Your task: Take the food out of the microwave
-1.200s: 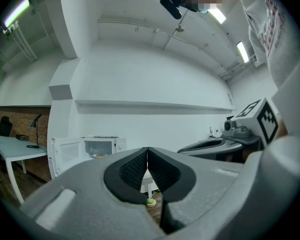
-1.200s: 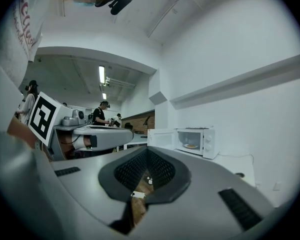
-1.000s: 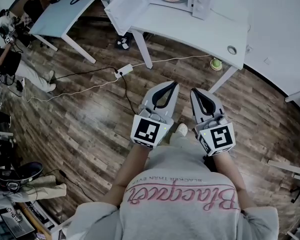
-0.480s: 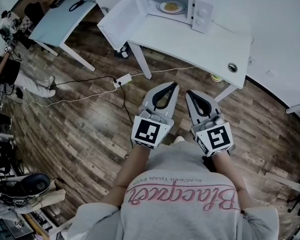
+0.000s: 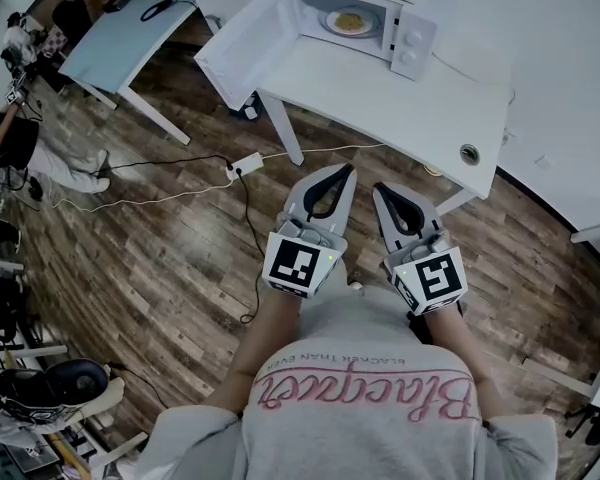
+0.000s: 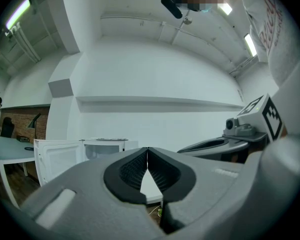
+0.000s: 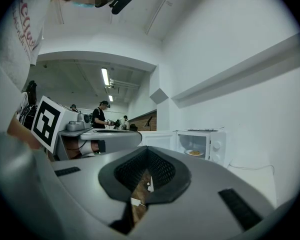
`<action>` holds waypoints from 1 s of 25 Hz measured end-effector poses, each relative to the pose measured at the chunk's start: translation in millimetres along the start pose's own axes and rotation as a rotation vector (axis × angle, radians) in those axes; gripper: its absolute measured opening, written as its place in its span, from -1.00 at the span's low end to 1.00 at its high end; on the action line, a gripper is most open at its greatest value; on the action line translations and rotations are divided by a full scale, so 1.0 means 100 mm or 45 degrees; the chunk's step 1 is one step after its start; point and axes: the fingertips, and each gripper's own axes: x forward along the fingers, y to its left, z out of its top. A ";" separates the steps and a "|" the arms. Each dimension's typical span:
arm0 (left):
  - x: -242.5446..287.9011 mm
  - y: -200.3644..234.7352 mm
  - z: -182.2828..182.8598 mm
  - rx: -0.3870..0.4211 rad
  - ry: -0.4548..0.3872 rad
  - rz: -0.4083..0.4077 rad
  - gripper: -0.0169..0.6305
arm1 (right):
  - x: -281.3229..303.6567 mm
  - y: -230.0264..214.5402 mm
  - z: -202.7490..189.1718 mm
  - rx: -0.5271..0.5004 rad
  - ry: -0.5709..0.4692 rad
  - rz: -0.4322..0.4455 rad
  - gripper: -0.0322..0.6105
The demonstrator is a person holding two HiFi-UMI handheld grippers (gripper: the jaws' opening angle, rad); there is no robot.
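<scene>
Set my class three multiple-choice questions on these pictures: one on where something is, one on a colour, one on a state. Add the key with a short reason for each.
1. Where is the plate of food?
A. On the floor
B. Inside the microwave
C. Between the left gripper's jaws

2. What colour is the microwave?
A. Black
B. Red
C. White

3. How does the microwave door stand?
A. Swung open
B. Shut
C. Taken off and laid on the floor

Key:
1 B: the plate sits in the microwave's cavity.
2 C: its whole body shows white in the head view.
3 A: the door hangs out to one side, leaving the cavity exposed.
</scene>
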 end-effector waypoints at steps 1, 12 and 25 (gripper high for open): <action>0.03 0.04 0.00 -0.003 -0.002 0.003 -0.93 | 0.03 -0.02 0.00 -0.002 0.000 0.000 -0.87; 0.66 0.63 -0.18 -0.038 0.004 0.011 -0.93 | 0.62 -0.57 -0.06 0.023 0.003 -0.051 -0.87; 1.69 1.42 -0.37 -0.047 0.049 -0.105 -0.93 | 1.69 -1.33 -0.14 0.059 0.040 -0.117 -0.87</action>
